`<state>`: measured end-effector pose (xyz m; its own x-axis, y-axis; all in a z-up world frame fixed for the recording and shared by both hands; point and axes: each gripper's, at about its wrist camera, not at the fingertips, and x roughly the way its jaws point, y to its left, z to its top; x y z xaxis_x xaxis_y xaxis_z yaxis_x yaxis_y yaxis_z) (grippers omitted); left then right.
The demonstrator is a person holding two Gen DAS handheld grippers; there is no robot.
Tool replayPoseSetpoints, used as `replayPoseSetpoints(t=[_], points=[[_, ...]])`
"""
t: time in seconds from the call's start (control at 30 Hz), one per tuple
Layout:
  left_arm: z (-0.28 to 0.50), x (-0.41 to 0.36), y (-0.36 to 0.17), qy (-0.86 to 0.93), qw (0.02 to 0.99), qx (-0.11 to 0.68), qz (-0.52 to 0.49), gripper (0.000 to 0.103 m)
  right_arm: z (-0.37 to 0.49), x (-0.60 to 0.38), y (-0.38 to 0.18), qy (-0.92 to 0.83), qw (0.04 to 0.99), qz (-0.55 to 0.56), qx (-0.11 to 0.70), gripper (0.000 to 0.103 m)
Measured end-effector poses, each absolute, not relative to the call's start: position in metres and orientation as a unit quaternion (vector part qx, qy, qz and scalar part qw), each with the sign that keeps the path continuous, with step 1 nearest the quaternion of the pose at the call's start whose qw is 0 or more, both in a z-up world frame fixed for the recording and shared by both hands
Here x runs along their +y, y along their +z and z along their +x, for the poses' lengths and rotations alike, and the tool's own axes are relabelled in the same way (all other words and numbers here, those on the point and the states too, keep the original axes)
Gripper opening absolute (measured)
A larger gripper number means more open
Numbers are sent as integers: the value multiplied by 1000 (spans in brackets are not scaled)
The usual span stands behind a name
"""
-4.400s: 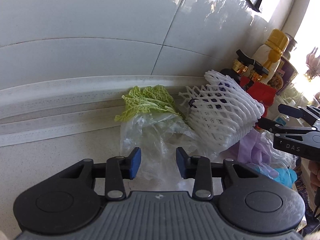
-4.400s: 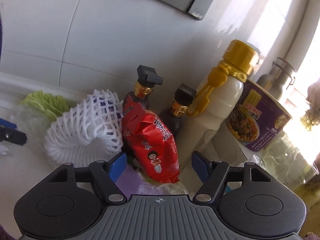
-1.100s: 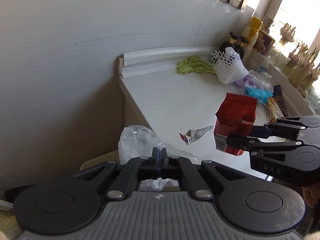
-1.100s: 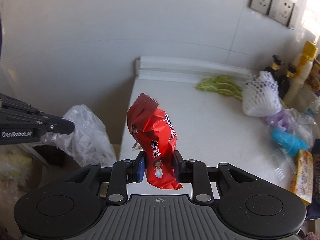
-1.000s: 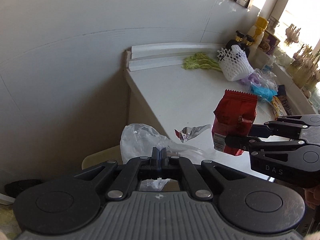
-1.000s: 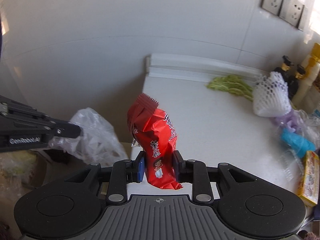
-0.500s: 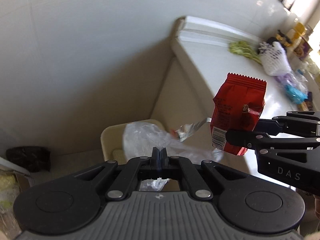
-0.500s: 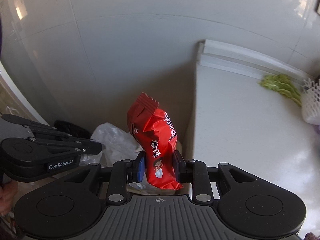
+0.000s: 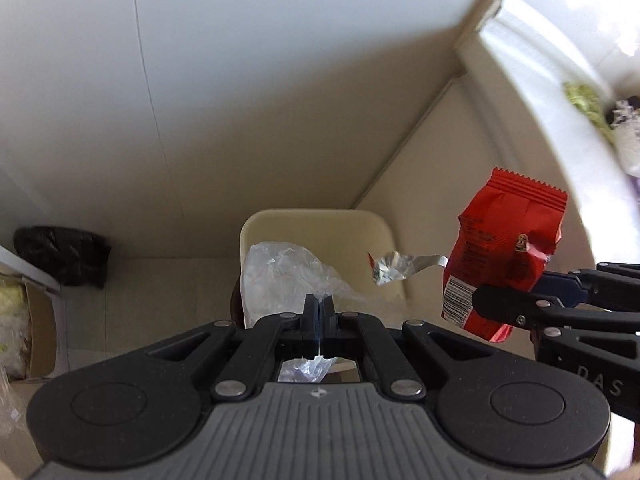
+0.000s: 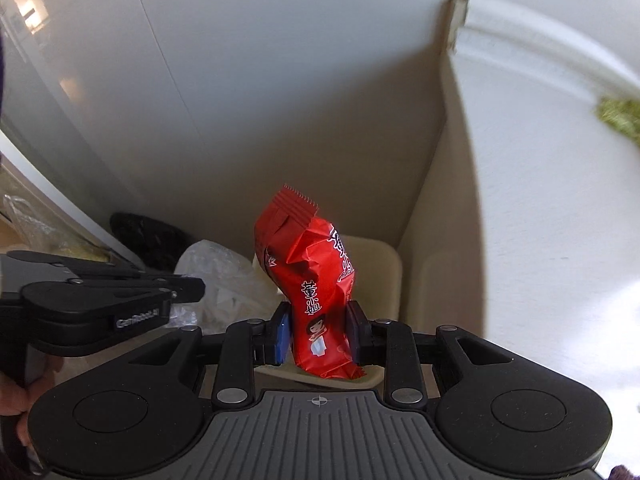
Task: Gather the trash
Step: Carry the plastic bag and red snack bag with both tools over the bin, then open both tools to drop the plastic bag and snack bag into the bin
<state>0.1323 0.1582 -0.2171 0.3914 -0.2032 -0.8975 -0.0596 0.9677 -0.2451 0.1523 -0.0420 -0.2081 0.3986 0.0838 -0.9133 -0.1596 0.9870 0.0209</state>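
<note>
Where the white surface (image 10: 540, 208) ends at its left edge, a beige side panel (image 10: 432, 216) drops toward the floor (image 9: 160, 280), and grey-white wall tiles (image 9: 240, 80) close the corner behind. On the floor in that corner, against the panel, stands a cream bin (image 9: 316, 224), open at the top. A black bag (image 9: 64, 256) lies at the foot of the wall to the left of the bin, well apart from it, and a cardboard box (image 9: 36, 332) sits at the left margin. Blurred green leaves (image 10: 618, 118) rest on the surface far to the right.

Left tongs (image 9: 319, 308): jaws fully closed, pinching a crumpled clear plastic bag (image 9: 280, 276), which hangs in front of the near left part of the bin's opening and hides that part of the rim. Right tongs (image 10: 318, 338): jaws partly open, pads pressed on either side of a red snack packet (image 10: 312, 280), gripped near its lower end so that its serrated top seal stands upward. A torn silver strip (image 9: 396, 266) trails from the packet's side, seen from the left wrist against the bin's right rim. Both tongs point steeply downward; the packet appears over the bin's opening from the right wrist. A hand (image 10: 16, 400) grips the left tongs' handle at the lower left of that view.
</note>
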Motion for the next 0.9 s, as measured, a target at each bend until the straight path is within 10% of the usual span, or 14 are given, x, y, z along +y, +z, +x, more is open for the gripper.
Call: replayPoseSetpoints(t=[0.73, 0.9], points=[[163, 138, -278, -21, 798, 595, -94, 1, 192, -20, -285, 72, 790, -48, 607, 32], [162, 136, -274, -16, 801, 591, -93, 24, 196, -15, -287, 74, 789, -44, 608, 42]])
